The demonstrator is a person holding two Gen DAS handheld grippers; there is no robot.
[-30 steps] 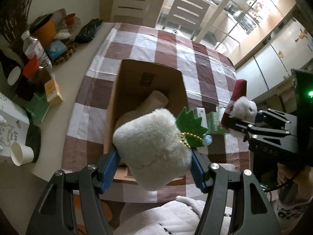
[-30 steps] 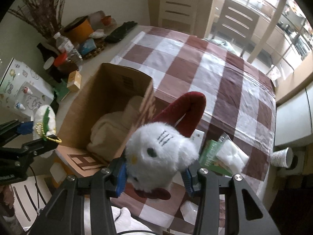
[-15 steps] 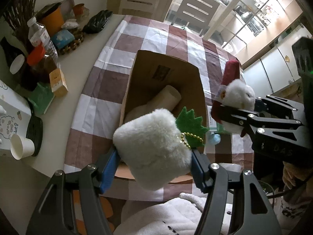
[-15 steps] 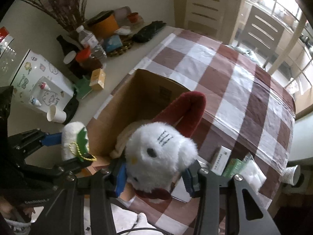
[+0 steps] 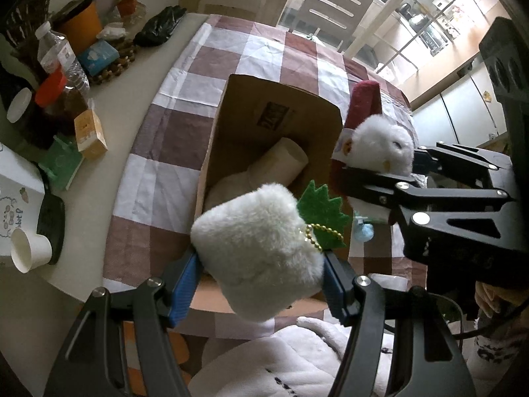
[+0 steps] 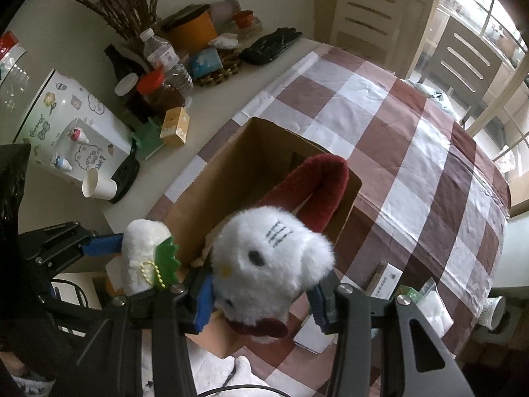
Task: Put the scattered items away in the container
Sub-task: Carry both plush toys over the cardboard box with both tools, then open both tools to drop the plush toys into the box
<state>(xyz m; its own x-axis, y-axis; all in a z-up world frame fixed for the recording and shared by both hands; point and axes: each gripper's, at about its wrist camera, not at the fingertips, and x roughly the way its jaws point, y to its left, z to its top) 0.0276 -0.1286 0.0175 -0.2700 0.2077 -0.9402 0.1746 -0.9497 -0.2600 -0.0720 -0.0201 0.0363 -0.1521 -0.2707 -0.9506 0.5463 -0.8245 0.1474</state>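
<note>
- Plainly, the left gripper (image 5: 261, 284) has its jaws clamped on a white plush pad (image 5: 258, 251) that carries a green felt leaf (image 5: 322, 213) and a gold bead chain (image 5: 314, 235); from the right wrist view the same pad (image 6: 142, 251) hangs at the near left corner of the box.
- The right gripper (image 6: 261, 297) has its jaws pinched on a white plush cat head (image 6: 271, 261) joined to a dark red plush band (image 6: 317, 178); from the left wrist view this toy (image 5: 380, 145) sits above the right wall of the box.
- The open cardboard box (image 5: 231, 122) stands on the worktop, on a brown-and-white checked cloth (image 6: 413, 139), and holds a cream fabric roll (image 5: 281, 162).
- To the right of the box on the cloth lie a small white carton (image 6: 386, 278), a green packet (image 6: 406, 292) and a clear bag with white contents (image 6: 433, 307).
- Left of the cloth, on the bare worktop, stand a water bottle (image 6: 162, 53), a red-lidded jar (image 6: 158, 89), a small orange carton (image 6: 175, 125), a tipped paper cup (image 6: 97, 185) and an orange pot (image 6: 191, 29).
</note>
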